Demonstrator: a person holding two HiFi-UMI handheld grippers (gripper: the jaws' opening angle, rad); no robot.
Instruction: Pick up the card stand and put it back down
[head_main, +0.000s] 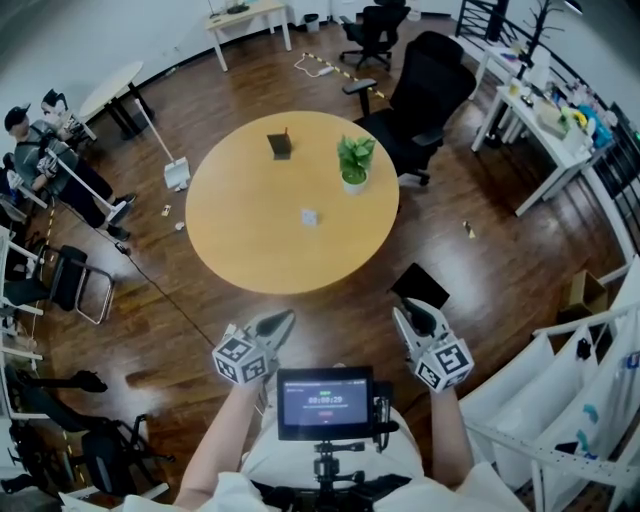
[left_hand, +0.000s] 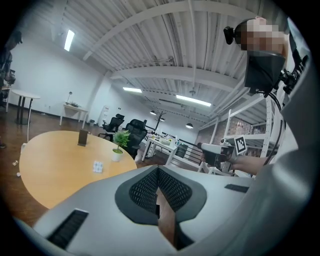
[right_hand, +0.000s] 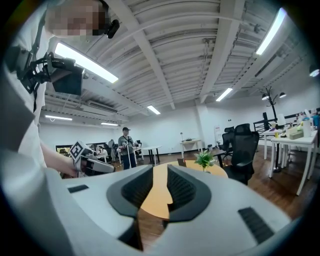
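Tan table (head_main: 250, 240), dark card stand (head_main: 280, 146), green plant (head_main: 355, 158)

left gripper (left_hand: 158, 173) closed, card stand (left_hand: 83, 137) on table (left_hand: 55, 167)

The round tabletop (head_main: 250, 235) is pale wood, smooth and matt. The floor (head_main: 180, 320) is dark wooden boards with a faint sheen. The left hand-held gripper (head_main: 286, 318) and right hand-held gripper (head_main: 399, 312) have matt grey plastic shells; their pads (left_hand: 145, 192) are black and finely ribbed.

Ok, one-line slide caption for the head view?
Head view: left gripper and right gripper hover short of the table holding card stand, plant and white block.
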